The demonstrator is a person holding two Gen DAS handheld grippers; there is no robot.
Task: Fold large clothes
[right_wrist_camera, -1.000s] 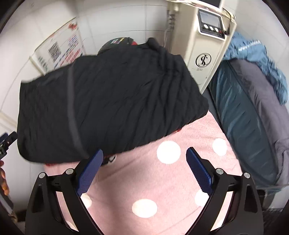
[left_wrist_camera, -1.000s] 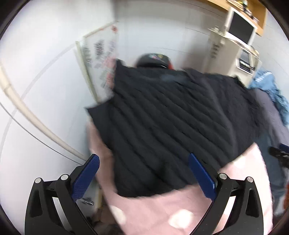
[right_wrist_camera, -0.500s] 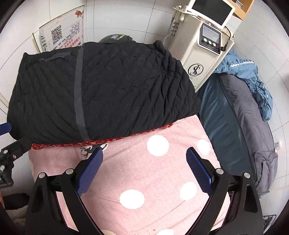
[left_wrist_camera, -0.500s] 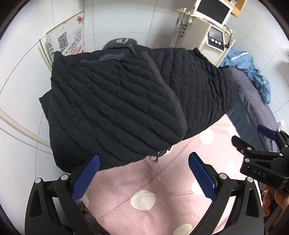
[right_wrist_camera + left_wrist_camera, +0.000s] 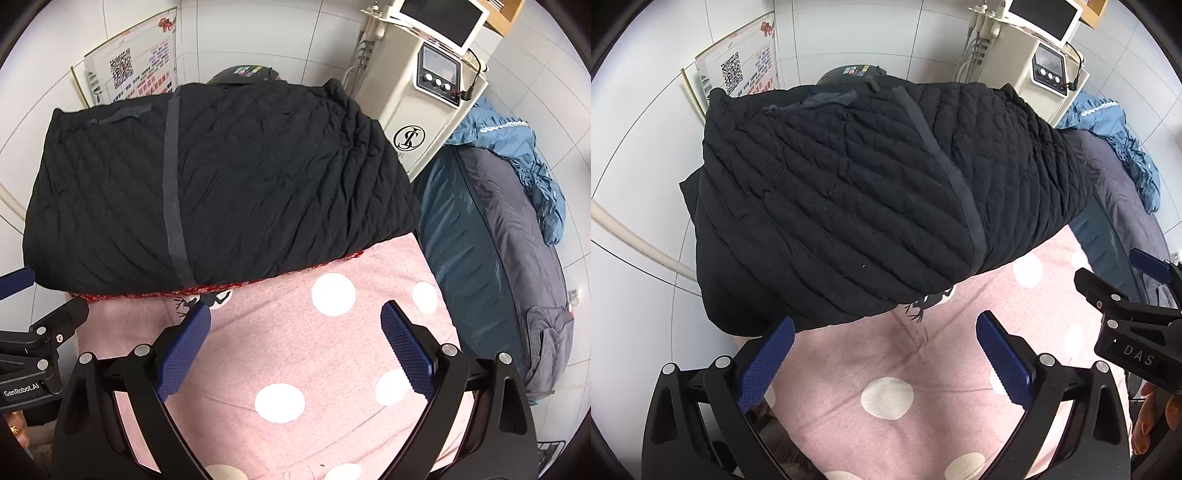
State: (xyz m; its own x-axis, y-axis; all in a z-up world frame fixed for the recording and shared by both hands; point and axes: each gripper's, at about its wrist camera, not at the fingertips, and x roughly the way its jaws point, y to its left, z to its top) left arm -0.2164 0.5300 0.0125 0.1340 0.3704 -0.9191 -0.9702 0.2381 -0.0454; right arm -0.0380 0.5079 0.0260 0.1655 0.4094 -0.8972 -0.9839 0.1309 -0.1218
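Left gripper (image 5: 884, 358) and right gripper (image 5: 295, 345): jaws held apart, nothing gripped, both hung over pink blanket (image 5: 280, 354), side by side, aimed forward and down. Black jacket (image 5: 221, 184) seen folded into 1 compact block at blanket's far end, beside wall, atop red-edged item (image 5: 325, 263). Folding judged nearly or fully done; at most tidying of edges left. Machine (image 5: 424, 99) stood beyond.

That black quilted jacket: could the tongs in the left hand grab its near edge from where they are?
Probably yes. The left tongs are open and empty, and the black quilted jacket has its near hem right beyond their tips, lying on the pink dotted blanket with nothing between.
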